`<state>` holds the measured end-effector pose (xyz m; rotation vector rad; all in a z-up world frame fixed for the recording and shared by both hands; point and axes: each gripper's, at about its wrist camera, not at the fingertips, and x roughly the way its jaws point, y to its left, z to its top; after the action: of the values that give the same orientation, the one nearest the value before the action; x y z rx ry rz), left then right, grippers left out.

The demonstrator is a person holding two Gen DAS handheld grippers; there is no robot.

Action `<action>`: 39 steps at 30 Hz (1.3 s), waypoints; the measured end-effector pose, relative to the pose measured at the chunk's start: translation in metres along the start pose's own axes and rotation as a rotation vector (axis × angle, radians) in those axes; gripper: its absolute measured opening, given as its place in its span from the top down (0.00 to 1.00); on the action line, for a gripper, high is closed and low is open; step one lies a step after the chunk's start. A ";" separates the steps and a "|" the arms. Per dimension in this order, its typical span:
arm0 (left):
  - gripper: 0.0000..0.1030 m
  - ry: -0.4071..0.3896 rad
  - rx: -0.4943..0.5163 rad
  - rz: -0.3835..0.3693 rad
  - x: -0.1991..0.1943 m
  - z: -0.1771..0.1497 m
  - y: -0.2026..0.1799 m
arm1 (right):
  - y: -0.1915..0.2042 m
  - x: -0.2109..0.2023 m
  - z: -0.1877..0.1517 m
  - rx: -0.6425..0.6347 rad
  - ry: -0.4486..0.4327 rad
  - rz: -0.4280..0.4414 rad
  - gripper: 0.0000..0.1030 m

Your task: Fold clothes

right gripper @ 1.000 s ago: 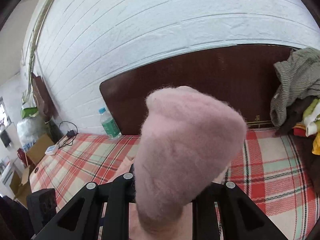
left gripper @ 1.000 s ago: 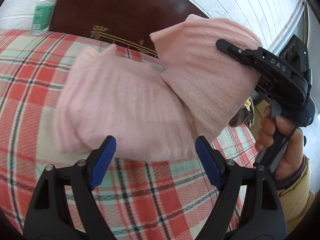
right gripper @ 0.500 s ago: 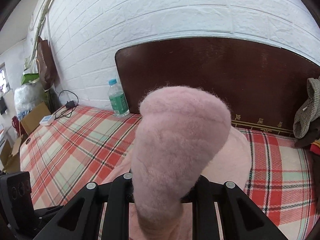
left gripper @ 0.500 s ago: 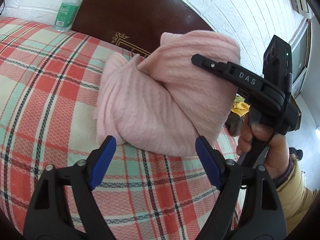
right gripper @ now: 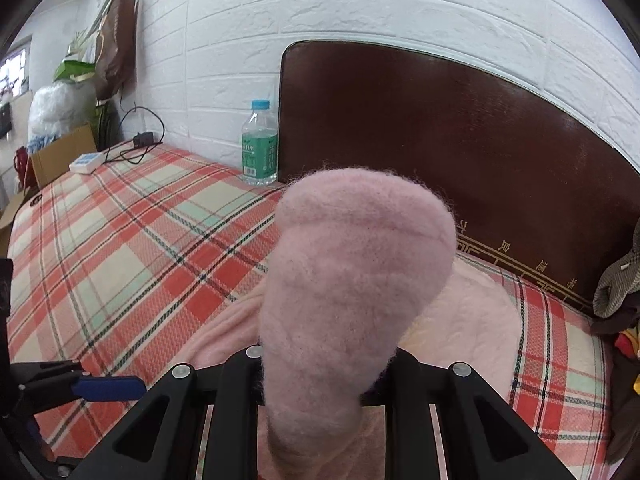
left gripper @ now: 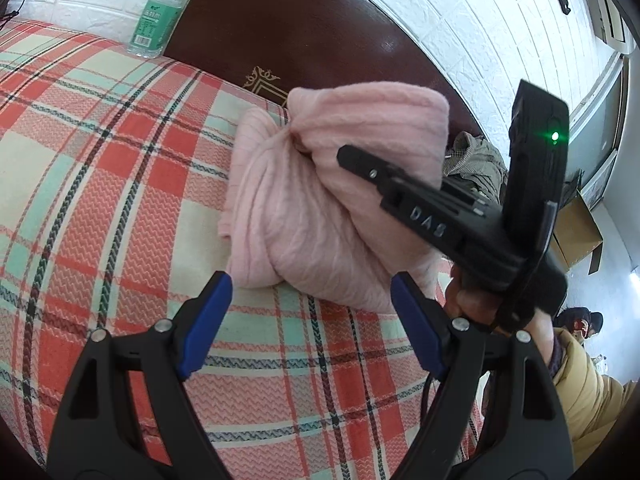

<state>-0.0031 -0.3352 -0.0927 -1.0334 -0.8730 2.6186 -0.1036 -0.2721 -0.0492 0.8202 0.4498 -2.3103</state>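
White brick wall and a dark wooden headboard sit behind a bed with a red plaid sheet, water bottle at the far left.

Left wrist view: the pink sweater lies bunched on the sheet, far side, toward the right. One thick wad of it is lifted off the bed, pinched by the right gripper, which someone's hand holds. The left gripper hovers near the sweater's near edge, blue pads spread wide, gripping nothing.

Right wrist view: the pinched wad of pink sweater sticks up between the jaws, which are clamped narrow on it. The rest trails onto the bed below.

Risk-wise, the knit looks thick and bunched, so the clamp probably holds several layers. Those could slide apart unevenly, or the trailing part could drag and twist into a lump instead of a clean fold.
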 end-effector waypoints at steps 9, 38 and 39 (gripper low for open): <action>0.20 -0.006 -0.023 0.030 -0.009 -0.001 0.012 | 0.020 0.009 -0.010 -0.086 0.016 -0.026 0.66; 0.20 -0.080 0.087 0.018 -0.052 0.035 -0.018 | 0.019 -0.045 -0.029 -0.089 -0.116 0.297 0.38; 0.20 -0.080 0.093 0.019 -0.051 0.038 -0.021 | 0.019 -0.039 -0.030 -0.084 -0.084 0.322 0.38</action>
<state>0.0081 -0.3546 -0.0298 -0.9234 -0.7535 2.7049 -0.0547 -0.2539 -0.0479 0.6960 0.3475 -2.0056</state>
